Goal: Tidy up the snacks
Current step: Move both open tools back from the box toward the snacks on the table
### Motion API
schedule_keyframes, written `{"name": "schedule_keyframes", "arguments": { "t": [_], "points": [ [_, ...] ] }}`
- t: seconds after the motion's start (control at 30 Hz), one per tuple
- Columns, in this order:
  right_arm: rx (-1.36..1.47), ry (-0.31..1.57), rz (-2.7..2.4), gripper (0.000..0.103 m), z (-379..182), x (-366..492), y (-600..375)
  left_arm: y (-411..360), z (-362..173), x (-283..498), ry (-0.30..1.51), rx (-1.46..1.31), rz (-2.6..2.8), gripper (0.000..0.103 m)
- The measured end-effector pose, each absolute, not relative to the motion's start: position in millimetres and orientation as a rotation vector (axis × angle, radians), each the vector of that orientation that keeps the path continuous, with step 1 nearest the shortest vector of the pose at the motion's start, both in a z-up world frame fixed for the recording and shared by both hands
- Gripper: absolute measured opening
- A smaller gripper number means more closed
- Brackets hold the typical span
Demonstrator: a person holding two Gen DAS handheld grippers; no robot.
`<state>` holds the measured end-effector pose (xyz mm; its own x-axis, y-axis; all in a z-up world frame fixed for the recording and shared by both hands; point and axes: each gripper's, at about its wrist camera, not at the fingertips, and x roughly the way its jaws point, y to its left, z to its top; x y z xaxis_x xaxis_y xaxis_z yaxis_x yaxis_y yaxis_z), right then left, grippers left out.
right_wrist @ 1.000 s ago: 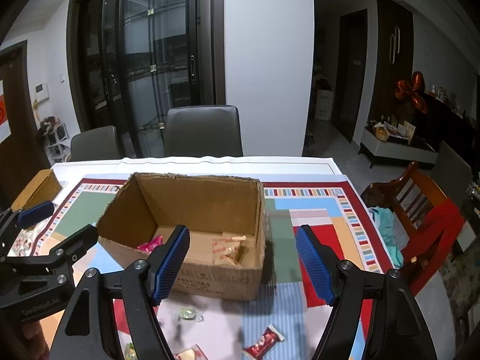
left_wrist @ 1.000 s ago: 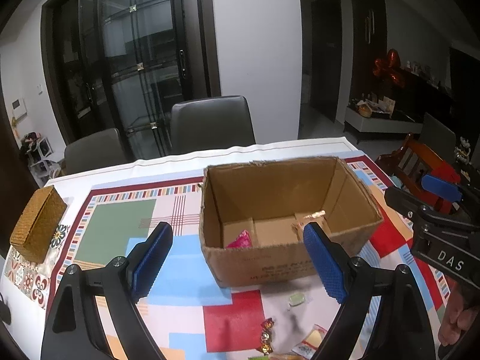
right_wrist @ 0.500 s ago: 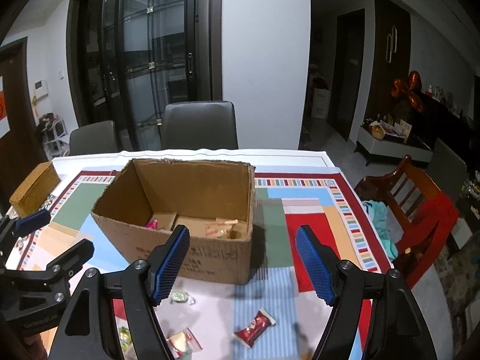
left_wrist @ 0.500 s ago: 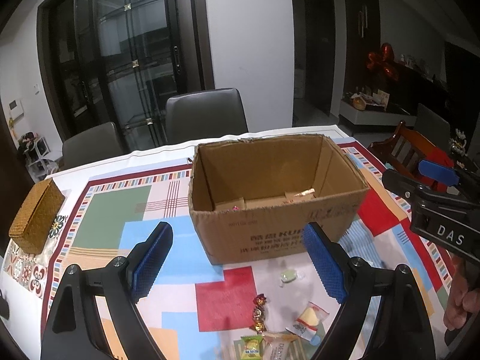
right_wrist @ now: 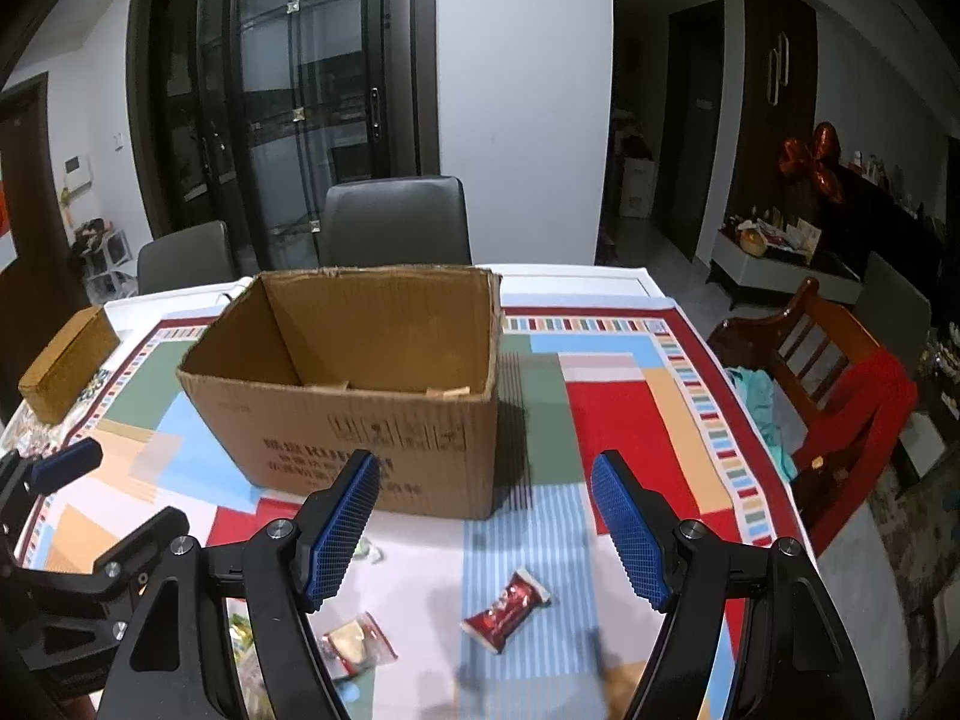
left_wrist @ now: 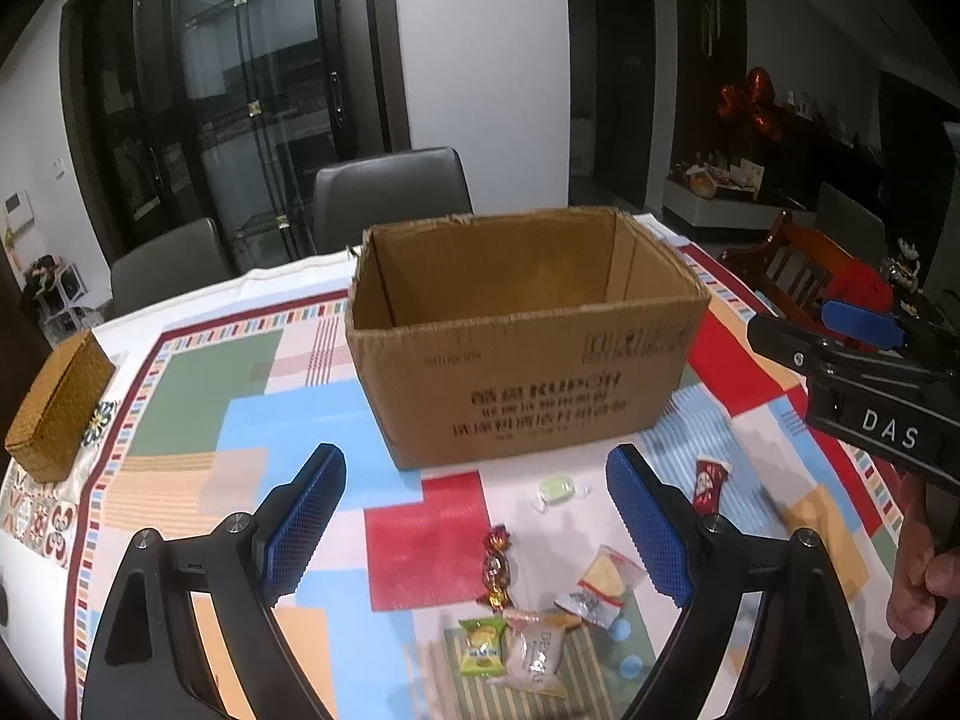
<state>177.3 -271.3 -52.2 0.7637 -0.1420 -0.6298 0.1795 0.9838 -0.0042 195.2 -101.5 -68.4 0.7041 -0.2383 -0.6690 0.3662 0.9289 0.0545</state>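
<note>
An open cardboard box [left_wrist: 528, 372] [right_wrist: 360, 420] stands mid-table on the patchwork tablecloth [left_wrist: 198, 396]. Loose snacks lie in front of it: a pale green candy [left_wrist: 558, 489], a red-gold twisted candy [left_wrist: 497, 567], a red packet [left_wrist: 708, 480] [right_wrist: 507, 606], a clear cracker packet [left_wrist: 600, 585] [right_wrist: 357, 645], a green packet [left_wrist: 480, 645] and a white pouch [left_wrist: 537, 648]. My left gripper [left_wrist: 477, 525] hovers open above the candies, nothing between its blue pads. My right gripper [right_wrist: 483, 528] is open too, above the red packet.
A woven straw box [left_wrist: 57, 405] [right_wrist: 66, 357] sits at the table's left edge. Grey chairs [left_wrist: 390, 198] stand behind the table, and a wooden chair with red cloth [right_wrist: 840, 396] at its right side. A hand [left_wrist: 924, 588] holds the right gripper.
Both grippers drew back from the box and sank lower; the box interior dropped from sight and the snacks on the cloth came into view. Jaw widths look unchanged.
</note>
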Motion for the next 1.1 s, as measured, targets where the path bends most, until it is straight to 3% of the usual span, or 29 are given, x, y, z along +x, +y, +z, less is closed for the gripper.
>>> {"name": "schedule_keyframes", "arguments": {
  "t": [0.6,1.1],
  "points": [
    [0.122,0.81,-0.191,0.074,-103.5,164.0,-279.2,-100.7,-113.1,159.7,0.801,0.219,-0.353,0.088],
    [0.197,1.025,-0.202,0.074,-135.9,179.6,-288.0,-110.1,-136.1,155.4,0.933,0.299,-0.349,0.08]
  ]
}}
